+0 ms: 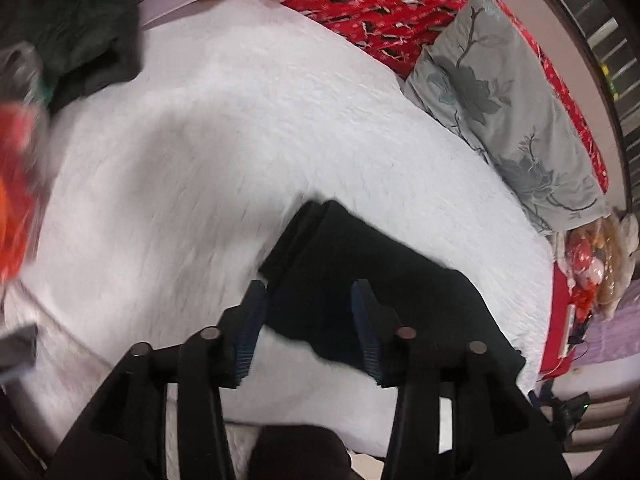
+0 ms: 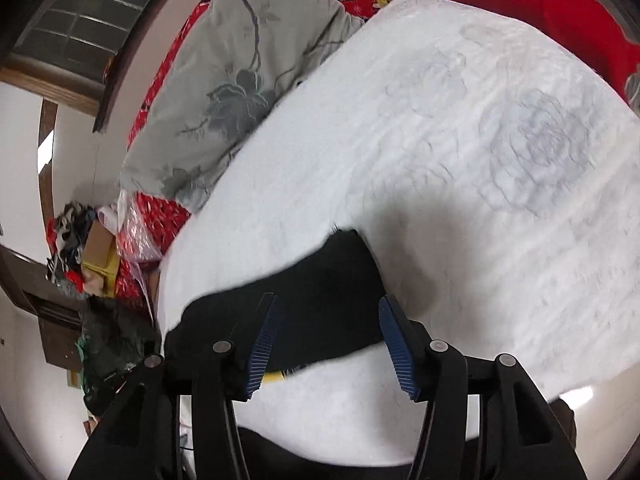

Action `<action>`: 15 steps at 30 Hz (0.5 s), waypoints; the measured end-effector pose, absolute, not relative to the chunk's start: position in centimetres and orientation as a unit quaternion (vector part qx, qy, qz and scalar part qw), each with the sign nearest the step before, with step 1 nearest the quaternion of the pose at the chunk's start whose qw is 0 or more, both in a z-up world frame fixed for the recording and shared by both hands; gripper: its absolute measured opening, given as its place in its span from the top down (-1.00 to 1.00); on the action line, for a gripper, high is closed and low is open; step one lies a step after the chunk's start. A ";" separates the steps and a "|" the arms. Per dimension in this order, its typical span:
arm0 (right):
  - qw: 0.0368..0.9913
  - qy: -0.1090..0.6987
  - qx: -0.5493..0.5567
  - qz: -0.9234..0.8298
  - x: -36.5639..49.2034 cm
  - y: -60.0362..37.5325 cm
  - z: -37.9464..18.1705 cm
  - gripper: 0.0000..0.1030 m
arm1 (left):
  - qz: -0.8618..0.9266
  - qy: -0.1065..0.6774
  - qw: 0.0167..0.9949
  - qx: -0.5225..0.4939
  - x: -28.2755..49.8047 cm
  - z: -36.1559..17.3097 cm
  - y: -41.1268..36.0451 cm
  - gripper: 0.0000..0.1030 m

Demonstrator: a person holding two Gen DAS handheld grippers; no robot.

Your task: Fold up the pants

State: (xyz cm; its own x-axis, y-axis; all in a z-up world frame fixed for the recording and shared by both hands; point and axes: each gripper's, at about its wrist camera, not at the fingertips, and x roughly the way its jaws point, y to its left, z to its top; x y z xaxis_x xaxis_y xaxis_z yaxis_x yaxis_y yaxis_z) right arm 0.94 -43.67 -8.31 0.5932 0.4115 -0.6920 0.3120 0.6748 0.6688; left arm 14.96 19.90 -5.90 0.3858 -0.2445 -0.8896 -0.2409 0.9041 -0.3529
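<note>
- Black folded fabric pants [image 1: 360, 280] lie compact on the white quilted bedspread [image 1: 240, 140]
- Left gripper [image 1: 308, 320] and right gripper [image 2: 326, 332] both spread, pinching nothing
- Judged: fold released; next, check edges, smooth

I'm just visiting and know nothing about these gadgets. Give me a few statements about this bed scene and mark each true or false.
1. The black pants lie on a white bedspread. True.
2. The left gripper is clamped shut. False: its jaws stand apart.
3. A grey flowered pillow lies at the bed's edge. True.
4. The right gripper lifts the pants off the bed. False: its jaws are open and the pants lie flat.
</note>
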 end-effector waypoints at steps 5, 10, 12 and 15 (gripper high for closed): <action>0.803 0.464 0.374 0.020 4.2 -42.4 -9.7 -0.08 | -0.009 0.588 0.788 -0.182 18.8 -7.6 18.9 0.17; 0.812 0.471 0.346 0.001 6.1 -42.1 -11.0 -0.08 | -0.022 0.606 0.777 -0.168 20.9 -8.4 18.8 0.17; 0.809 0.478 0.342 0.002 6.6 -42.0 -11.5 -0.08 | -0.034 0.615 0.770 -0.165 21.3 -8.9 18.8 0.17; 0.810 0.486 0.329 0.003 7.1 -41.6 -12.0 -0.08 | -0.037 0.629 0.763 -0.146 21.8 -9.6 18.1 0.17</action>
State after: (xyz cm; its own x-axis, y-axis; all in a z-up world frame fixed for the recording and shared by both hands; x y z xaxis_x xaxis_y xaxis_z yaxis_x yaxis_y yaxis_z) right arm 7.13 -41.58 -11.99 0.5281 0.3241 -0.7849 0.3159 0.7830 0.5359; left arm 21.81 18.09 -9.56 0.2066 -0.2400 -0.9485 -0.1266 0.9547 -0.2691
